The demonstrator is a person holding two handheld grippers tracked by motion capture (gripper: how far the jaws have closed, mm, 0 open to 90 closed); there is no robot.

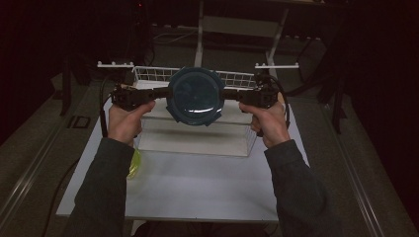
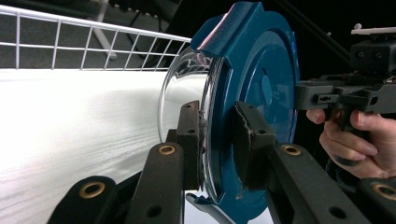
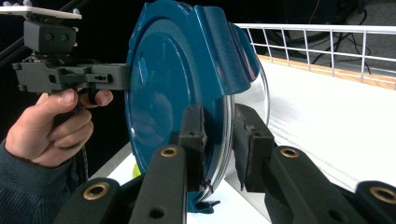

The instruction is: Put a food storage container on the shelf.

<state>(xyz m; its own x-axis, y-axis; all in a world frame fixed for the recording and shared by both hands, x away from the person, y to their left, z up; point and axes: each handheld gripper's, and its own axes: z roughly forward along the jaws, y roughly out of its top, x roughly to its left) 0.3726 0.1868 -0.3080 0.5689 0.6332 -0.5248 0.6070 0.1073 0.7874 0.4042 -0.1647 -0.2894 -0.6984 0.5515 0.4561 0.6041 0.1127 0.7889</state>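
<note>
text: none legible | labels: none | brands: none | numbers: none | signs: none

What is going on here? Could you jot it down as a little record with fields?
Held thing: round teal lid with clear glass centre, lifted above the table
Left gripper: clamped on the lid's left rim
Right gripper: clamped on the lid's right rim
Below: clear plastic bin on white table
Behind: white wire rack
</note>
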